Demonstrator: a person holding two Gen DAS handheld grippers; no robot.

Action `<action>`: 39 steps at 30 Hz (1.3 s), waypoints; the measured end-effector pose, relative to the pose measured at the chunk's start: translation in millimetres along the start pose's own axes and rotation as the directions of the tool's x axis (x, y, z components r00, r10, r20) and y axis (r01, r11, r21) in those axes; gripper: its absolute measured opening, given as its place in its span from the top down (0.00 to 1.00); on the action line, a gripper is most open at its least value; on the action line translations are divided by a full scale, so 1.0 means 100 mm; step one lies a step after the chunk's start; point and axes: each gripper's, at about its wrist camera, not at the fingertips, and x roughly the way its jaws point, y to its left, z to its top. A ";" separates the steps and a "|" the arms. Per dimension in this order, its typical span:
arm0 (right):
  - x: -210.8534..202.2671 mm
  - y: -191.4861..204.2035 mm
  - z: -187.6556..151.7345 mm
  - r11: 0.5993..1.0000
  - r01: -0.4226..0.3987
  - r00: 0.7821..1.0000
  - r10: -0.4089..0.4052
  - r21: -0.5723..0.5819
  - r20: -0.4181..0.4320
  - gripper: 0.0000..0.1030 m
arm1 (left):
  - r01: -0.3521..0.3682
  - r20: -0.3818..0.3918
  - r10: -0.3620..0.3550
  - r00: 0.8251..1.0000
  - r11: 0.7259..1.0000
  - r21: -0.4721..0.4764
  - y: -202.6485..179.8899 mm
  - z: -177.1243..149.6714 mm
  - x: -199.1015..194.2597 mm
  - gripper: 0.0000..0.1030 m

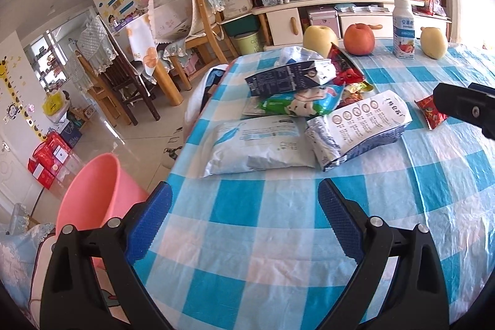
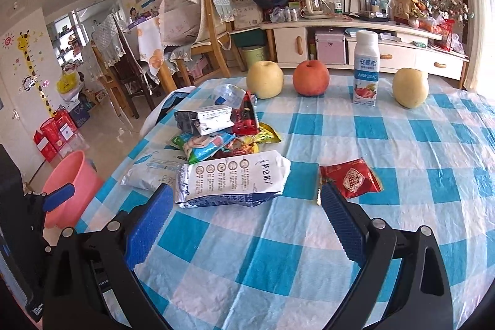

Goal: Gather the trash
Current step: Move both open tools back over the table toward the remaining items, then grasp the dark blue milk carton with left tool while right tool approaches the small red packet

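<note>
On the checked tablecloth (image 2: 402,144) wrappers (image 2: 229,178) are lying; left gripper (image 1: 244,206) and right gripper (image 2: 246,207) are hovering spread wide, empty.

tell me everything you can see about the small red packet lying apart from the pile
The red packet is a small, shiny foil-looking wrapper with a round white-and-gold emblem. It is crinkled and lies flat on the checked tablecloth, alone to the right of the trash pile, touching none of it. The right gripper is open just before it.
</note>
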 end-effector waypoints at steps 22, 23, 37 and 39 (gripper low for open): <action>0.38 -1.10 0.09 0.985 0.102 0.981 -0.076 0.141 -0.180 0.08 | 0.248 0.040 -0.246 0.969 0.946 -0.209 -0.11 0.50 0.52 0.07; 0.41 -1.08 0.09 0.986 0.099 0.980 -0.073 0.133 -0.187 0.08 | 0.253 0.036 -0.252 0.967 0.939 -0.234 -0.09 0.58 0.57 0.07; 0.60 -1.04 0.14 0.994 0.075 0.974 -0.055 0.085 -0.219 0.08 | 0.165 -0.206 -0.327 0.922 0.814 -0.556 -0.05 1.47 1.59 0.07; 0.60 -1.04 0.14 0.994 0.075 0.975 -0.056 0.079 -0.217 0.08 | 0.132 -0.265 -0.325 0.908 0.821 -0.555 -0.08 1.57 1.77 0.07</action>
